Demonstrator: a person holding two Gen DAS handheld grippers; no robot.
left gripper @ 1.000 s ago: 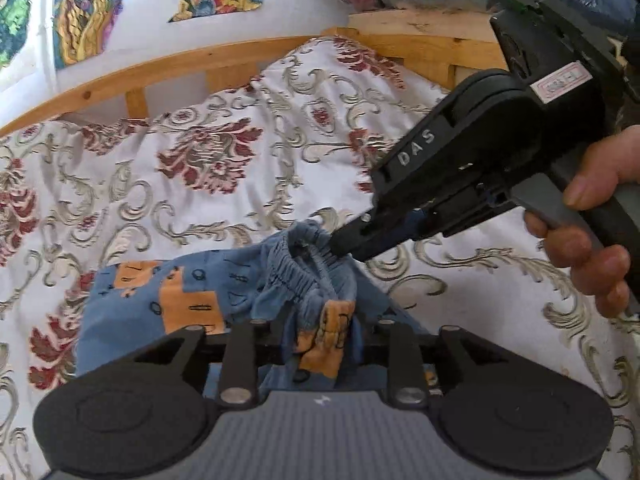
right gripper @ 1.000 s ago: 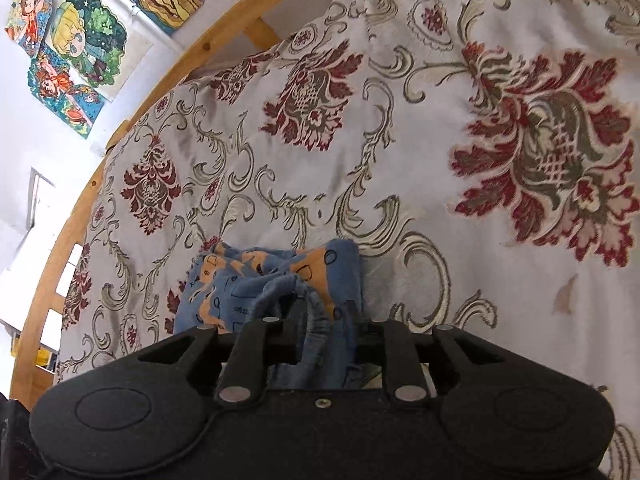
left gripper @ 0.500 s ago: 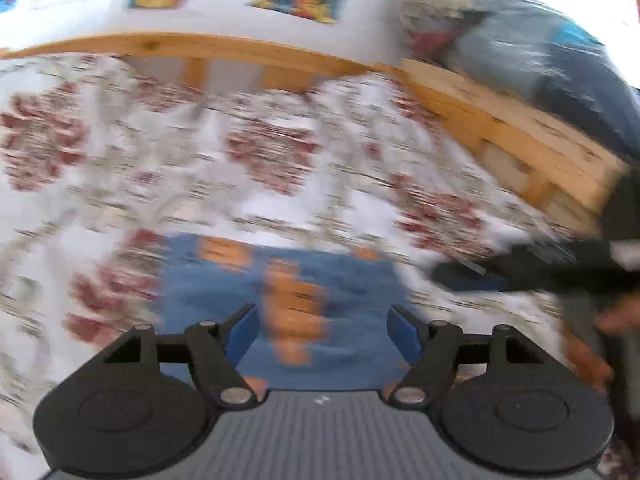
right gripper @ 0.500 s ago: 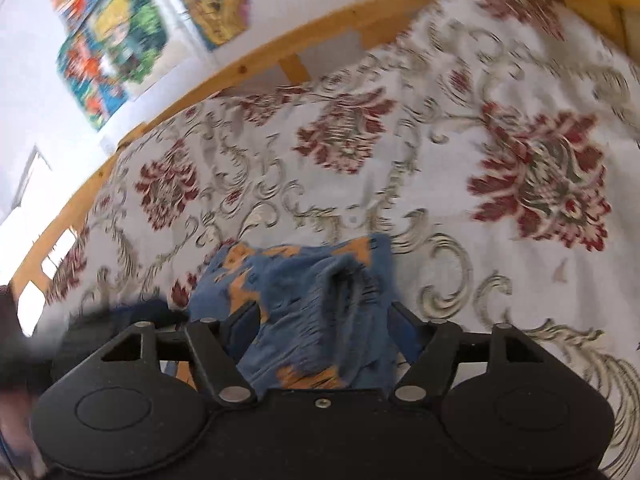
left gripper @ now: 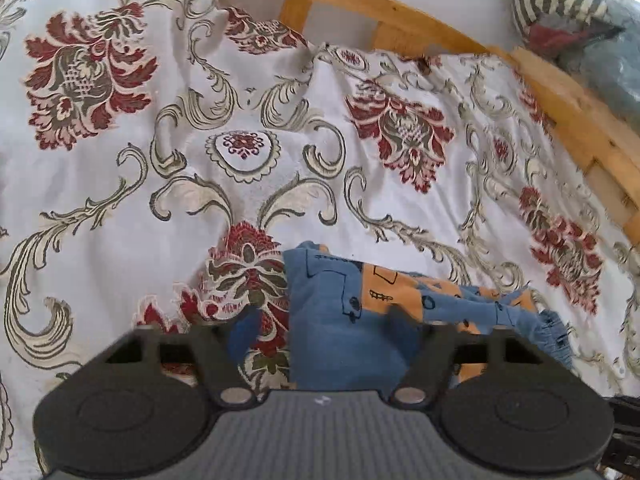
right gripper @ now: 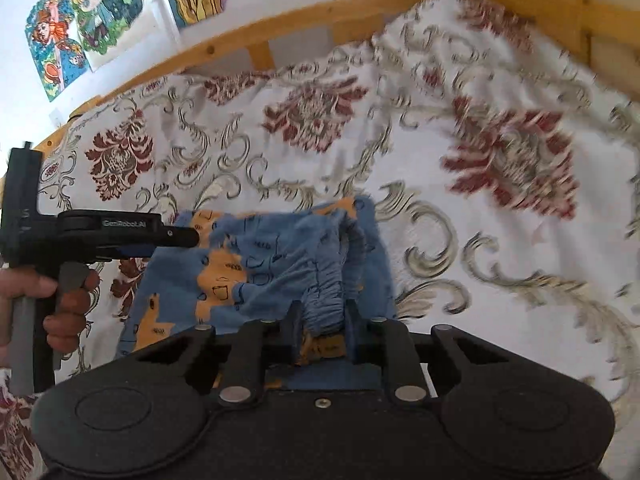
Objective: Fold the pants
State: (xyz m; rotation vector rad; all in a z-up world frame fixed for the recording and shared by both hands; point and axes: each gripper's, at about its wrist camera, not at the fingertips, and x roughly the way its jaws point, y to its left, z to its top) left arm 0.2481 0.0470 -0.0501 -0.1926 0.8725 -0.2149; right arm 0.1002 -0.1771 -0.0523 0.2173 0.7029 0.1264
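Note:
Small blue pants with orange patches (left gripper: pixel 344 320) lie folded on the flowered bedspread. In the left wrist view my left gripper (left gripper: pixel 320 320) is open, its fingers spread over the pants' left edge, holding nothing. In the right wrist view my right gripper (right gripper: pixel 320 316) is shut on the elastic waistband of the pants (right gripper: pixel 280 256), bunched between the jaws. The left gripper (right gripper: pixel 176 236) also shows there at the left, held by a hand, its tip at the pants' far left edge.
The white bedspread (left gripper: pixel 200 140) with red flowers covers the bed. A wooden bed rail (left gripper: pixel 360 0) runs along the far side. Bagged bedding (left gripper: pixel 580 20) sits at the far right. Posters (right gripper: pixel 88 12) hang on the wall.
My left gripper let go of the waistband, opened and swung to the pants' left side. My right gripper opened briefly, then closed again on the waistband.

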